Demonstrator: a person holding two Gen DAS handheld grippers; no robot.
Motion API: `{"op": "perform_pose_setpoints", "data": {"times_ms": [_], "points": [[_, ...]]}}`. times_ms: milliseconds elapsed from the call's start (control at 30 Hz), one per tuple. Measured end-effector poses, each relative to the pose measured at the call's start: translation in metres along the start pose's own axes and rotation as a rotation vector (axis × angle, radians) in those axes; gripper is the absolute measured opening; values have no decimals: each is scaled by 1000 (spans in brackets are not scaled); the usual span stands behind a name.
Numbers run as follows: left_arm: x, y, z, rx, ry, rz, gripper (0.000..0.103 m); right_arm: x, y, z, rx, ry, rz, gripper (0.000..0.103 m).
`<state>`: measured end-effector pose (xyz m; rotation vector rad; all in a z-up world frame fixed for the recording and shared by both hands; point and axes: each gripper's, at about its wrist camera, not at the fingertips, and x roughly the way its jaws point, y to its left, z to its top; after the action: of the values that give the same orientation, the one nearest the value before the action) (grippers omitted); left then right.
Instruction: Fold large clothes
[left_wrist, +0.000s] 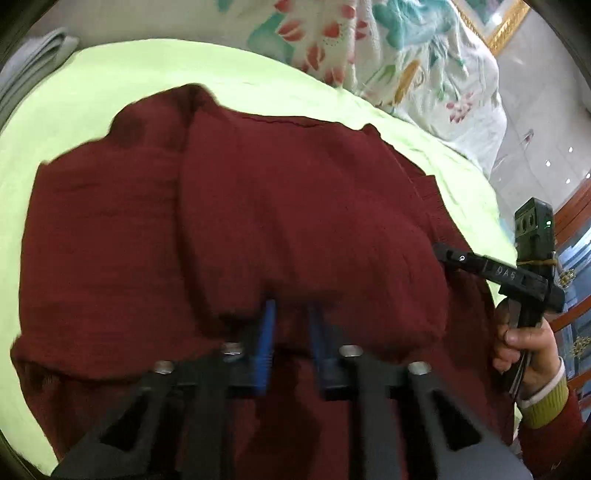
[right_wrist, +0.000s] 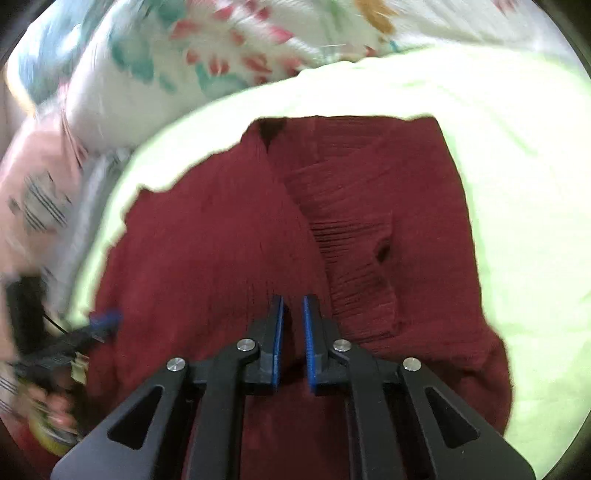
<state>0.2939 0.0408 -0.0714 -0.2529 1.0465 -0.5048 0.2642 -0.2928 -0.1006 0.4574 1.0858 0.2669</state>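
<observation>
A bed takes up most of the room in front of me, covered by a pale green sheet (left_wrist: 110, 85), with a big floral quilt (left_wrist: 406, 62) heaped along its far side. Spread across the middle of the sheet lies a dark red knitted sweater (left_wrist: 258, 206), partly folded: one layer is doubled over another, and from the right wrist view its ribbed band (right_wrist: 351, 251) shows near the centre.

A person's hand (left_wrist: 524, 347), in a red sleeve with a yellow-green cuff, grips the handle of the right hand-held gripper (left_wrist: 448, 256), which rests at the sweater's right edge. Its blue-padded fingers (right_wrist: 275, 332) stand nearly closed with a slim gap between them; they hover over the knit and nothing appears to be clamped.

The left hand-held gripper (left_wrist: 291, 325) points down at the sweater's near fold. Its jaws are narrow, and a roll of red fabric bulges over the tips, so I cannot tell whether they pinch the cloth.
</observation>
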Motion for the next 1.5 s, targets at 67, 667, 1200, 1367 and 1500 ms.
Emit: {"op": "perform_pose_setpoints", "data": {"times_ms": [67, 667, 1200, 1367, 1500], "points": [[-13, 6, -7, -36, -8, -20, 19, -12, 1, -4, -3, -18, 30, 12], [-143, 55, -169, -210, -33, 142, 66, -144, -59, -129, 175, -48, -41, 51], [-151, 8, -259, -75, 57, -39, 54, -147, -33, -207, 60, 154, 280, 24], [-151, 14, -263, -92, 73, -64, 26, -144, -33, -210, 69, 147, 280, 15], [-144, 12, -261, -95, 78, -55, 11, -145, -37, -212, 77, 141, 281, 9]]}}
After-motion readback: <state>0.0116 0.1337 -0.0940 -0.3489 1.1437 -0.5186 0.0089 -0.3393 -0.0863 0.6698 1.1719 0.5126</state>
